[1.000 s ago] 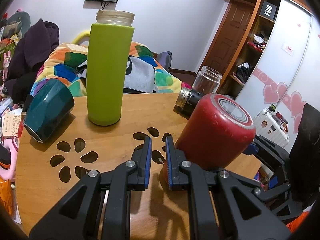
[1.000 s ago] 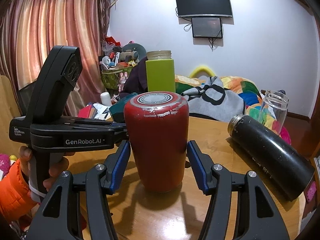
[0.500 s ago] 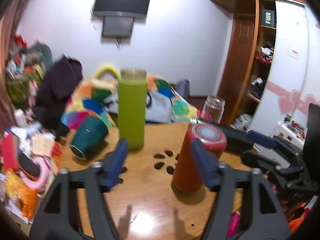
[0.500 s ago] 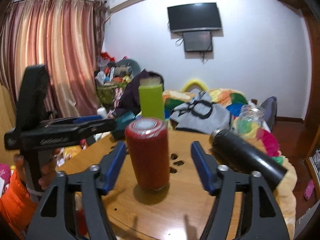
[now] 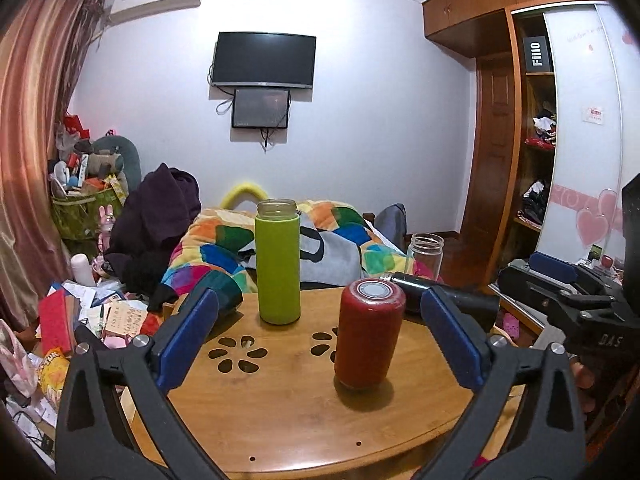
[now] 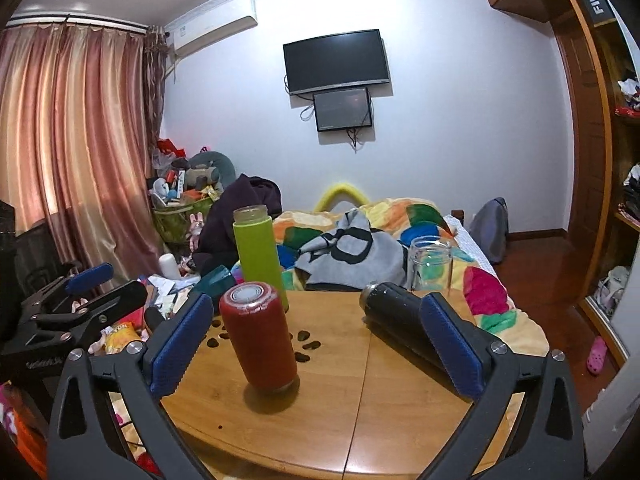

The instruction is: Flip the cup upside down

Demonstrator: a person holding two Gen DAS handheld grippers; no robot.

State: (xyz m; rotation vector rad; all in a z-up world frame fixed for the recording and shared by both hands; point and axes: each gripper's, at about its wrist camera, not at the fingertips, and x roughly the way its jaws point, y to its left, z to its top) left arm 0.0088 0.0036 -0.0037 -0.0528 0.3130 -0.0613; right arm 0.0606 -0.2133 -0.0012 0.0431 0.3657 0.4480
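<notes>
The red cup (image 5: 369,338) stands upside down on the round wooden table (image 5: 304,424), its flat grey base facing up. It also shows in the right wrist view (image 6: 259,336). My left gripper (image 5: 320,340) is open and empty, pulled back above the table's near edge, apart from the cup. My right gripper (image 6: 316,344) is open and empty too, held back from the cup. Each gripper shows at the edge of the other's view.
A tall green bottle (image 5: 278,262) stands upright behind the cup. A black flask (image 6: 404,322) lies on its side at the right. A clear glass jar (image 6: 430,264) stands behind it. A teal cup (image 5: 220,286) lies at the table's left edge. A cluttered bed is beyond.
Both grippers have drawn back and up from the red cup. The left gripper went from shut to wide open. The cup stays upside down on the table.
</notes>
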